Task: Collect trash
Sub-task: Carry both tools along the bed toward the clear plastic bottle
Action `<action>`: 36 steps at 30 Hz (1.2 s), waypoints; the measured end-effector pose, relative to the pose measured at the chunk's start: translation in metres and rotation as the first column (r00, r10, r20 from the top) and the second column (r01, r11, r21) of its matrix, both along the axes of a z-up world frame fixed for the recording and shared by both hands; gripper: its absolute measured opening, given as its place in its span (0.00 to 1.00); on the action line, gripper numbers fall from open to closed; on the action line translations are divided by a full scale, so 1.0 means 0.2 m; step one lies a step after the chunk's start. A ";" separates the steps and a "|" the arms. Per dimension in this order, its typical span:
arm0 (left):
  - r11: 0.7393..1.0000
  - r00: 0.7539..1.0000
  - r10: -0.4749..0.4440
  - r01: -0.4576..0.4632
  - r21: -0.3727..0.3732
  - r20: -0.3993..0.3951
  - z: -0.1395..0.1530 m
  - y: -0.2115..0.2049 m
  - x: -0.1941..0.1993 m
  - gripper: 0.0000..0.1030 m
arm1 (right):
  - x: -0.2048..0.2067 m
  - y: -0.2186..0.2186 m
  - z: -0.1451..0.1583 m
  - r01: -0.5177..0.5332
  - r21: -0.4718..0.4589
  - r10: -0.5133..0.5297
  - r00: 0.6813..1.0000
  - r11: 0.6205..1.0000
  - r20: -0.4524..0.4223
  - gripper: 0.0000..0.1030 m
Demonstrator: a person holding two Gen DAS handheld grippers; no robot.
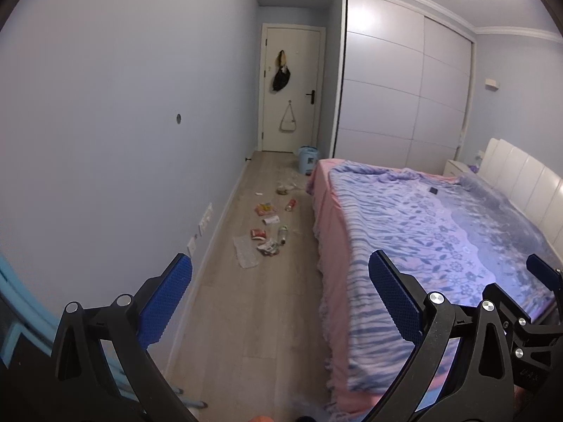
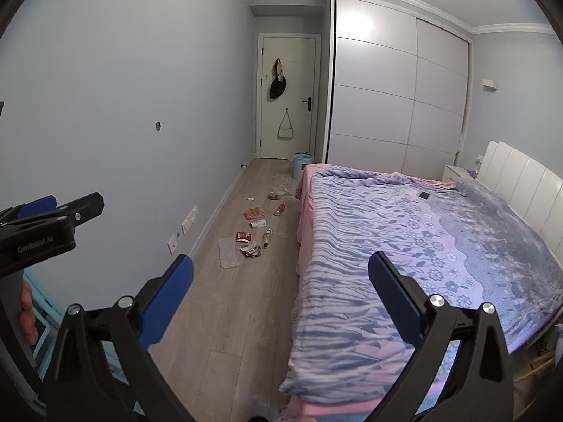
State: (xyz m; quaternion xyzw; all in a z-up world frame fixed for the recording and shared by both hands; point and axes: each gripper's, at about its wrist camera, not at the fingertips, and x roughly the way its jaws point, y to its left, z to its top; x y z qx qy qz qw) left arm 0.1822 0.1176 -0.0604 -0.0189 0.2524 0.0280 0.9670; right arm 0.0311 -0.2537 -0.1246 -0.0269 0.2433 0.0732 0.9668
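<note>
Trash lies scattered on the wooden floor between the wall and the bed: a clear plastic sheet (image 1: 246, 250), a crumpled wrapper (image 1: 269, 247), a red packet (image 1: 258, 234), a plastic bottle (image 1: 282, 234), a red can (image 1: 290, 205) and a yellow-red packet (image 1: 264, 209). A blue bin (image 1: 309, 159) stands by the door. My left gripper (image 1: 281, 263) is open and empty, held high and far from the trash. My right gripper (image 2: 281, 267) is likewise open and empty. The same trash shows in the right wrist view, such as the plastic sheet (image 2: 228, 252) and can (image 2: 280, 209).
A large bed (image 1: 440, 239) with a purple floral cover fills the right side, a dark phone (image 1: 434, 190) on it. White wardrobe (image 1: 404, 81) behind it, closed door (image 1: 292, 88) with hanging bags at the far end. The left gripper's body (image 2: 45, 225) shows at left.
</note>
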 end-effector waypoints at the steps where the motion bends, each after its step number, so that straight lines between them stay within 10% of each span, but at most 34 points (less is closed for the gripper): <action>1: 1.000 1.000 0.011 -0.011 0.010 0.002 0.00 0.00 0.06 0.95 | 0.07 -0.01 -0.01 -0.002 0.004 0.002 1.000 1.000 0.008 0.94; 16: 0.998 0.997 0.057 -0.055 0.043 -0.050 0.06 0.01 1.16 0.95 | 1.11 -0.07 -0.04 -0.031 0.051 0.034 0.998 0.998 -0.058 0.94; 36: 1.000 0.998 -0.018 0.018 -0.002 -0.068 -0.22 0.70 2.88 0.95 | 2.43 0.48 -0.12 0.011 -0.008 -0.011 0.998 1.000 -0.056 0.94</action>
